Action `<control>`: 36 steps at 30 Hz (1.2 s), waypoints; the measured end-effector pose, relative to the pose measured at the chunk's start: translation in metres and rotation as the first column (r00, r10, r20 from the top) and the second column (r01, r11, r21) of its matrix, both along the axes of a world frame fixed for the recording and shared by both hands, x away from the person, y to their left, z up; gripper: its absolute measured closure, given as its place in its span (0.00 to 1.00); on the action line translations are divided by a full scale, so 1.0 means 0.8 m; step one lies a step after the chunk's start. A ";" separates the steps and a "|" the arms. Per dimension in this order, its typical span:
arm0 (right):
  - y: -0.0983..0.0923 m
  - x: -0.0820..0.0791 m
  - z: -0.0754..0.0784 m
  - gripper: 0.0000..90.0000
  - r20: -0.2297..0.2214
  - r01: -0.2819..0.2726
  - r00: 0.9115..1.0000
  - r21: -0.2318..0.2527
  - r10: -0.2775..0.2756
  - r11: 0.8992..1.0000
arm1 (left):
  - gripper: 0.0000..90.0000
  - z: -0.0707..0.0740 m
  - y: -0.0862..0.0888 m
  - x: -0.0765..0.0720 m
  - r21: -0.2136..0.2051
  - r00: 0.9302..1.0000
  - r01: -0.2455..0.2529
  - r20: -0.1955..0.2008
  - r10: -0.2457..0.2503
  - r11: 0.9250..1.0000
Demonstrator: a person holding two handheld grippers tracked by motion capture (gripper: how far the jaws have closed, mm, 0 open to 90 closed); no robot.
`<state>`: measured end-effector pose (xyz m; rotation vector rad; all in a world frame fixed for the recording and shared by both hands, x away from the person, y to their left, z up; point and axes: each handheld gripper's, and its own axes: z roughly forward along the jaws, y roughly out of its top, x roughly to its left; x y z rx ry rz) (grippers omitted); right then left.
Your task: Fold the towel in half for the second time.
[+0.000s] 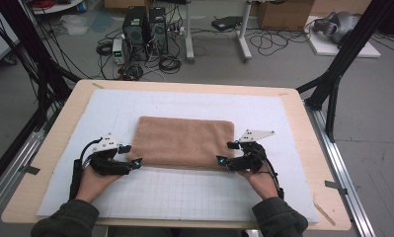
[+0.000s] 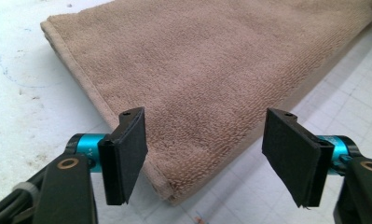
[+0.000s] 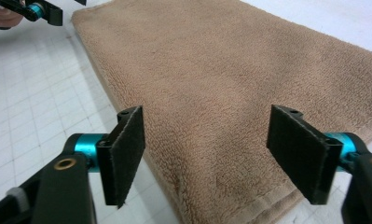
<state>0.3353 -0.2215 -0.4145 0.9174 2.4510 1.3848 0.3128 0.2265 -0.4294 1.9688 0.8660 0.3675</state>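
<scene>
towel (image 1: 184, 140) – folded flat on mat | left hand-held gripper (image 1: 130, 155) – released | right hand-held gripper (image 1: 226, 153) – released

One towel (image 1: 184, 140) – two grippers – one table (image 1: 293, 106)

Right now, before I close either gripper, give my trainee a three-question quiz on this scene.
1. True or false: the left gripper already clamps the folded tan terry towel.
2. Which towel corners sit between the open jaws? A) the two far corners B) the two near corners C) none
3. Fill in: the towel lies on a white gridded ___ covering the light wooden table.

Key: 1 false, since both it and the right gripper are open. 2 B. 3 mat.
</scene>
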 end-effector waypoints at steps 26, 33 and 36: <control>-0.021 -0.034 0.012 0.14 0.088 0.066 0.994 0.006 -0.066 0.998 | 0.18 0.022 0.014 -0.030 -0.029 0.999 0.000 0.034 0.001 1.000; -0.028 -0.045 0.013 0.14 0.087 0.059 0.994 -0.002 -0.059 0.998 | 0.18 0.028 0.022 -0.041 -0.036 0.999 -0.008 0.043 0.010 0.999; -0.034 -0.051 0.015 0.14 0.091 0.061 0.994 0.008 -0.062 0.998 | 0.17 0.029 0.024 -0.047 -0.035 0.999 -0.009 0.045 0.010 0.999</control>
